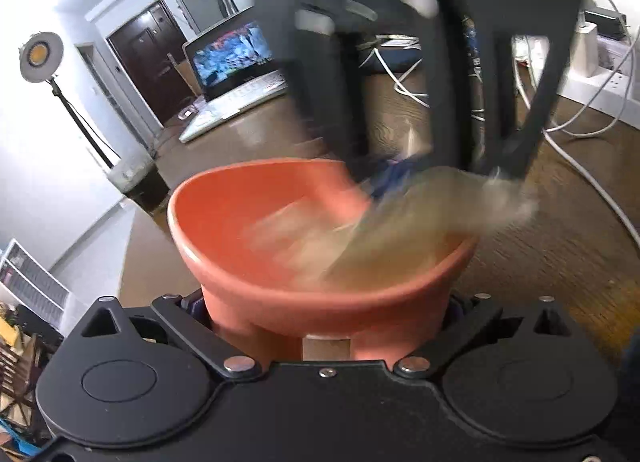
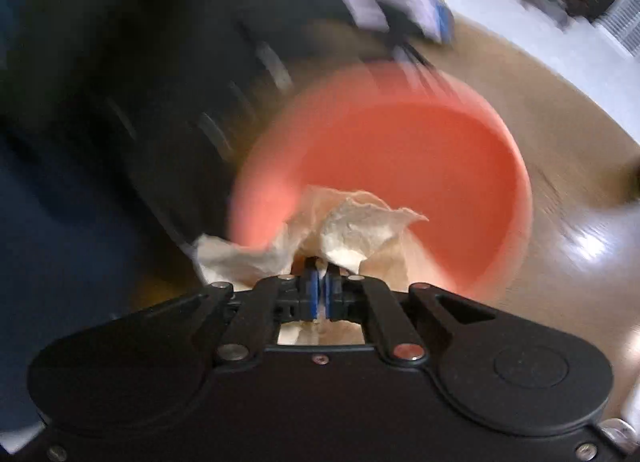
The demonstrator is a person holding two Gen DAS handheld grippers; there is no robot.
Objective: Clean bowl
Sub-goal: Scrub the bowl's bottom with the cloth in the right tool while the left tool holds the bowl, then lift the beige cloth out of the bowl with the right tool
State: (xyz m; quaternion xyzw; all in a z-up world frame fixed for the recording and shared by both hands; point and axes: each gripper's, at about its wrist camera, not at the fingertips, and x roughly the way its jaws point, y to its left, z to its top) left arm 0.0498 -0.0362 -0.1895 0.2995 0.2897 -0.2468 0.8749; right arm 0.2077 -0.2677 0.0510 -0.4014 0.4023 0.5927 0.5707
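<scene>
An orange bowl (image 1: 256, 221) fills the middle of the left wrist view, and my left gripper (image 1: 326, 314) is shut on its lower wall from both sides. The bowl (image 2: 420, 165) also shows blurred in the right wrist view. My right gripper (image 2: 320, 282) is shut on a crumpled beige paper towel (image 2: 360, 229) that hangs over the bowl's near rim. From the left wrist, the towel (image 1: 400, 234) is a motion-blurred smear inside the bowl, under the dark right gripper (image 1: 394, 177) coming down from above.
A brown wooden table (image 1: 560, 262) lies under the bowl. An open laptop (image 1: 232, 61) sits at the back left, white cables (image 1: 580, 129) run across the right, and a lamp on a stand (image 1: 40, 55) is at the far left. A dark blurred shape (image 2: 120, 121) fills the right wrist view's left side.
</scene>
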